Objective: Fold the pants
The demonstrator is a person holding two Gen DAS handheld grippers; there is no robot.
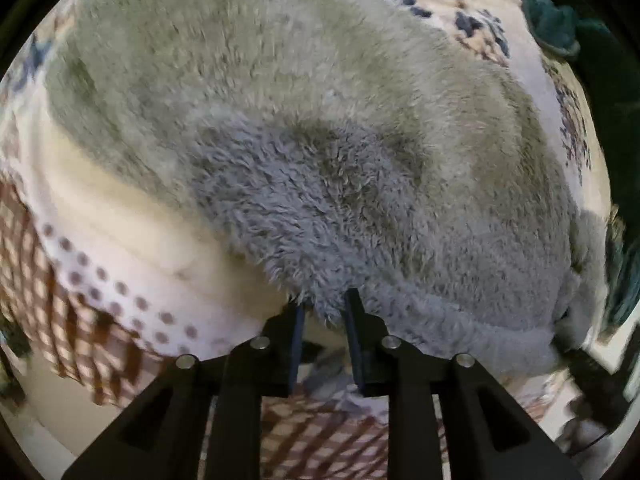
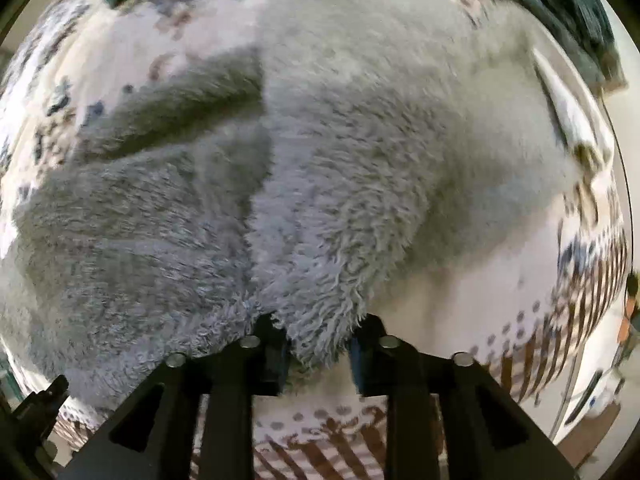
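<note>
The pants [image 1: 304, 128] are grey, fluffy fleece and fill most of both views, lying on a patterned bedspread [image 1: 120, 248]. My left gripper [image 1: 325, 312] is shut on a tuft at the near edge of the pants; fleece bulges out between its black fingers. In the right wrist view the pants [image 2: 320, 152] show a seam down the middle. My right gripper [image 2: 320, 344] is shut on another near corner of the pants, with fleece pinched between its fingers. Both views are blurred by motion.
The bedspread [image 2: 460, 308] is cream with dots, brown lattice and blue flowers. A dark teal cloth [image 1: 556, 28] lies at the far right edge; it also shows in the right wrist view [image 2: 580, 12]. The bed's edge and floor items [image 2: 596, 392] are at the lower right.
</note>
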